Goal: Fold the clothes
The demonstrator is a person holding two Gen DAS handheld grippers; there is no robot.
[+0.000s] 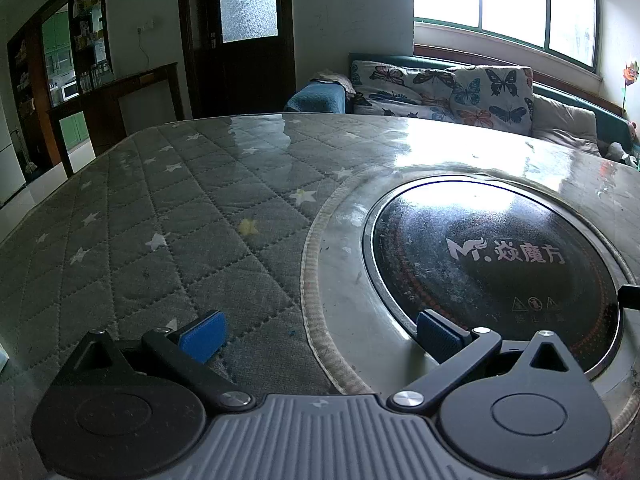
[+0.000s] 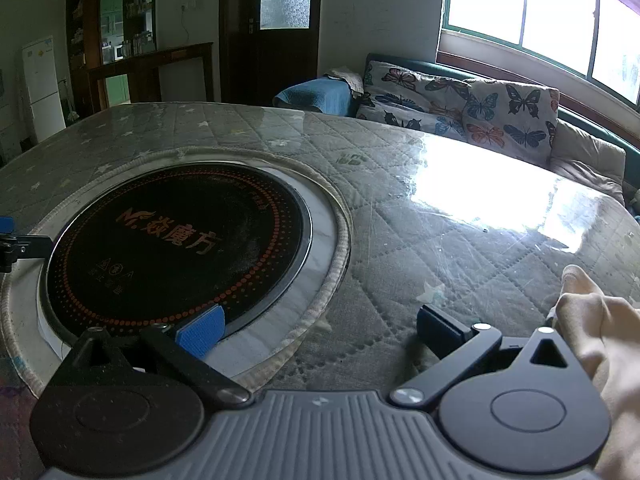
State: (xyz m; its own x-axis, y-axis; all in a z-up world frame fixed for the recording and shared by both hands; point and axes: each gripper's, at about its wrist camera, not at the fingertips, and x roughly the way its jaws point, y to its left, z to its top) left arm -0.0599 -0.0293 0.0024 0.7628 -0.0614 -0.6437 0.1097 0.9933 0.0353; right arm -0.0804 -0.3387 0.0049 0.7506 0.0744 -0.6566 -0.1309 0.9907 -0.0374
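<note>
- Looking along the left gripper (image 1: 318,334), its two black fingers with blue pads (image 1: 204,338) are seen spread wide apart, released, with nothing held between them.
- A grey quilted table cover printed with pale stars (image 1: 168,216) is seen under a glossy clear sheet, and the left pad is held over it.
- A round black glass cooktop with white lettering and a ring of orange dots (image 1: 492,268) is set into a circular cut-out of the cover, edged by a pale corded trim (image 1: 310,276); the right pad is seen at its near rim.
- No garment is shown in this view.
- Behind the table, a dark green sofa with butterfly-print cushions (image 1: 448,88), a dark wooden door with a frosted pane (image 1: 240,32) and a bright window (image 1: 504,0) are seen.

- Along the right gripper (image 2: 318,334), the same wide, released spread is shown, with nothing gripped; its left pad is held over the cooktop's near rim and its right finger over the quilted cover.
- A cream-coloured soft cloth garment (image 2: 600,336) is seen bunched at the right edge of the view, lying on the table just beside the right finger; whether the two touch cannot be told.
- A tip of the other gripper is seen at the far left edge.
- A white refrigerator (image 2: 42,88) is seen against the back wall.
</note>
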